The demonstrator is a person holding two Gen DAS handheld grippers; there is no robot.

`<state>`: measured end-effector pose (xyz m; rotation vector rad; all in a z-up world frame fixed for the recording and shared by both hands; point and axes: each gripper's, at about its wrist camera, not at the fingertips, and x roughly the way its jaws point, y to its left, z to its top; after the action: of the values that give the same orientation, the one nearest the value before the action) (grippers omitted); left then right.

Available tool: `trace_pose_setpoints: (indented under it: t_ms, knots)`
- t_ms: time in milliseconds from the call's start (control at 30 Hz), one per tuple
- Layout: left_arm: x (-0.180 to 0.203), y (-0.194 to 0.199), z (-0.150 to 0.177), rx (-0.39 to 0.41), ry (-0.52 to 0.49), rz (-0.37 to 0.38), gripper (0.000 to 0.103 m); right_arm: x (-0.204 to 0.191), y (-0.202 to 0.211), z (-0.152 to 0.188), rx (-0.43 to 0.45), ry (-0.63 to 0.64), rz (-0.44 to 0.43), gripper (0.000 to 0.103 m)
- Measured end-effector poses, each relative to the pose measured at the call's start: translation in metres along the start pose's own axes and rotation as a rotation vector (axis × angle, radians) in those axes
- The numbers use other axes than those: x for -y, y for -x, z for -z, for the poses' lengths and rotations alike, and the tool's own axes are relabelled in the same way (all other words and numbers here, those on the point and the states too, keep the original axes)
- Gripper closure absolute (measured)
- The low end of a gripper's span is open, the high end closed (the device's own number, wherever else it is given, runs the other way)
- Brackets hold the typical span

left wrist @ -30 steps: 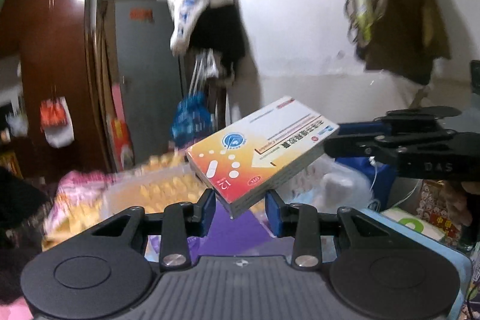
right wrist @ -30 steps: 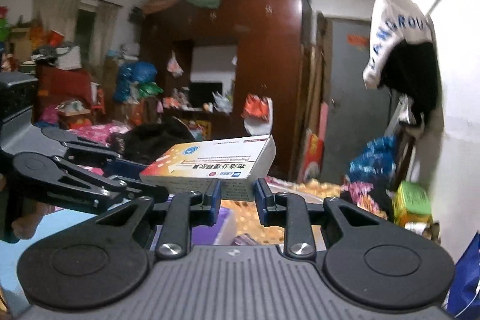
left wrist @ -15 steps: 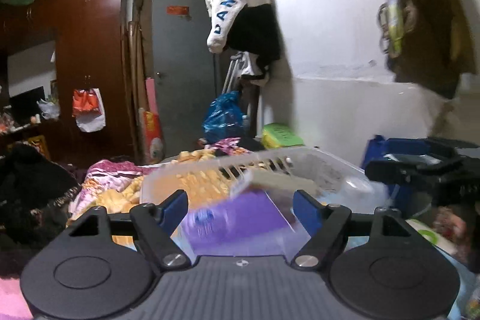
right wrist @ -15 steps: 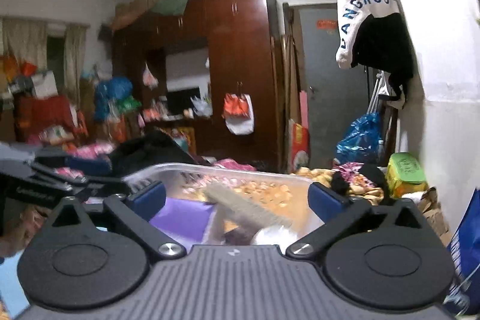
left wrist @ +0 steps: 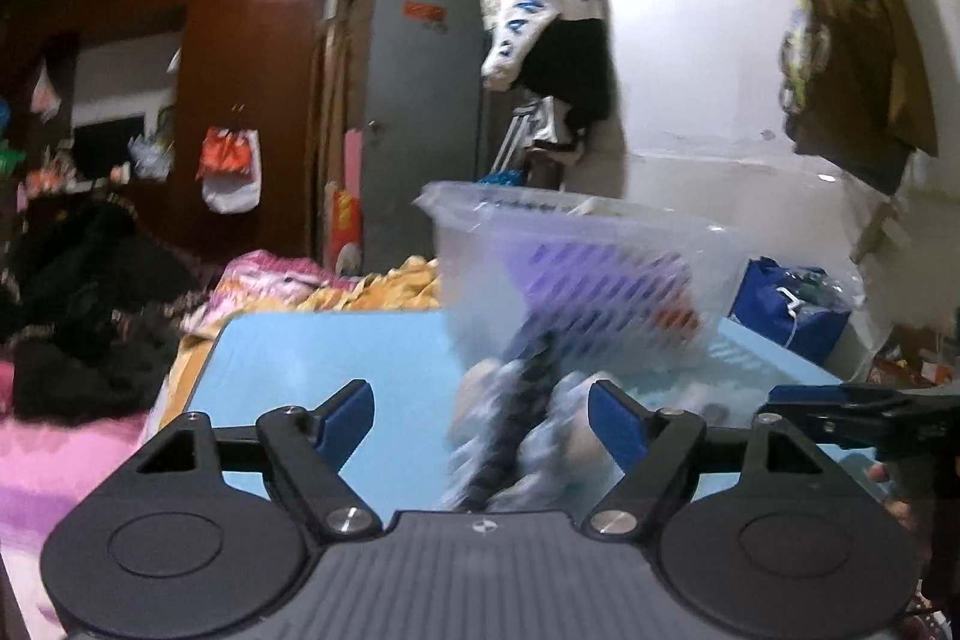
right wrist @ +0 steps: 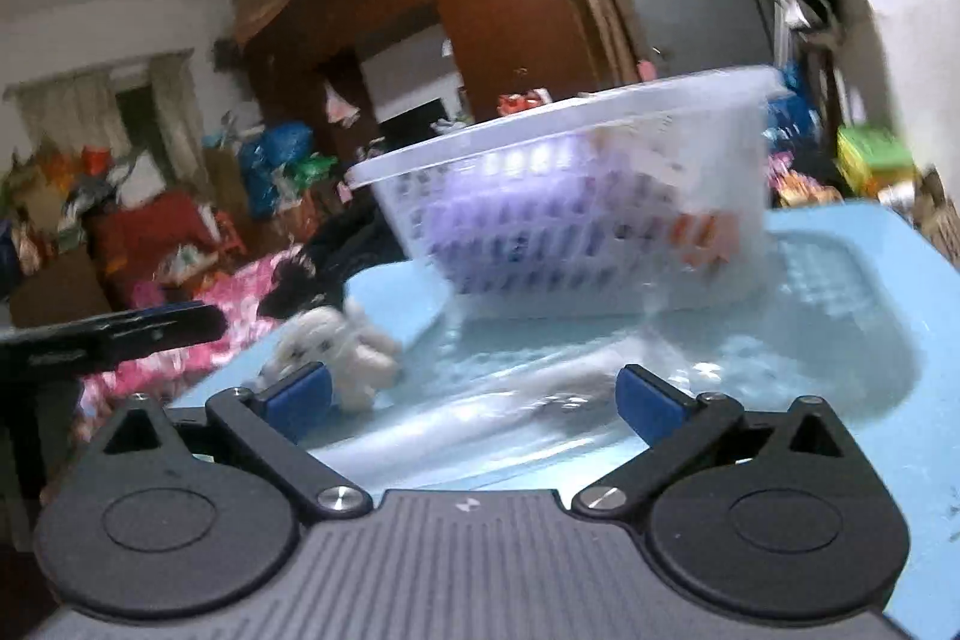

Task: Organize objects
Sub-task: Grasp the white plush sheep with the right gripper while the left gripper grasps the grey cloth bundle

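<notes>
A clear slotted plastic basket (left wrist: 576,274) stands on the light blue table (left wrist: 312,346), with purple, white and orange items showing through its wall; it also shows in the right wrist view (right wrist: 576,220). My left gripper (left wrist: 483,421) is open and empty, low over the table before a blurred white and dark object (left wrist: 516,424). My right gripper (right wrist: 474,397) is open and empty over clear plastic wrap (right wrist: 540,400). A small white plush toy (right wrist: 336,352) lies by its left finger. The other gripper's tip shows at the frame edges (left wrist: 864,412) (right wrist: 114,334).
A dark wooden wardrobe (left wrist: 240,100) and a grey door (left wrist: 420,112) stand behind. Piled clothes and pink bedding (left wrist: 72,328) lie left of the table. A blue bag (left wrist: 786,310) sits right of the basket. Clothes hang on the white wall (left wrist: 552,16).
Both grippers held the medicine box a second ago, then opened and let it drop into the basket. Both have since dropped low toward the table in front of the basket.
</notes>
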<state>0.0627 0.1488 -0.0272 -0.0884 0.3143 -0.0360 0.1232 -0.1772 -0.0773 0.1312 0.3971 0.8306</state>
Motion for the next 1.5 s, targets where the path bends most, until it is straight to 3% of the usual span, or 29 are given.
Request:
trace_pose_setpoints:
  t_ms: [67,233,433,500,633,1100,1267,1500]
  knots:
    - [-0.017,-0.004,0.004,-0.025,0.051,0.004,0.022,-0.011,-0.003,0.002,0.014,0.016,-0.012,0.001]
    - [-0.041,-0.024,-0.002,-0.05,0.159,0.071,0.034,-0.05,-0.02,0.006,-0.002,0.077,-0.05,0.029]
    - [-0.05,-0.057,-0.003,-0.135,0.216,0.159,0.038,-0.079,-0.05,0.002,-0.066,0.144,-0.055,0.036]
    - [-0.054,-0.067,0.001,-0.163,0.249,0.171,0.038,-0.077,-0.058,0.004,-0.09,0.129,-0.057,0.046]
    - [-0.056,-0.07,0.001,-0.175,0.278,0.186,0.039,-0.074,-0.059,0.009,-0.104,0.128,-0.05,0.054]
    - [-0.046,-0.072,0.011,-0.199,0.337,0.262,0.038,-0.061,-0.056,-0.002,-0.08,0.035,-0.029,0.051]
    - [-0.047,-0.072,0.014,-0.198,0.372,0.255,0.039,-0.06,-0.061,-0.007,-0.093,0.048,-0.036,0.062]
    - [-0.042,-0.064,0.018,-0.143,0.384,0.29,0.063,-0.056,-0.053,-0.005,-0.072,0.056,-0.064,0.068]
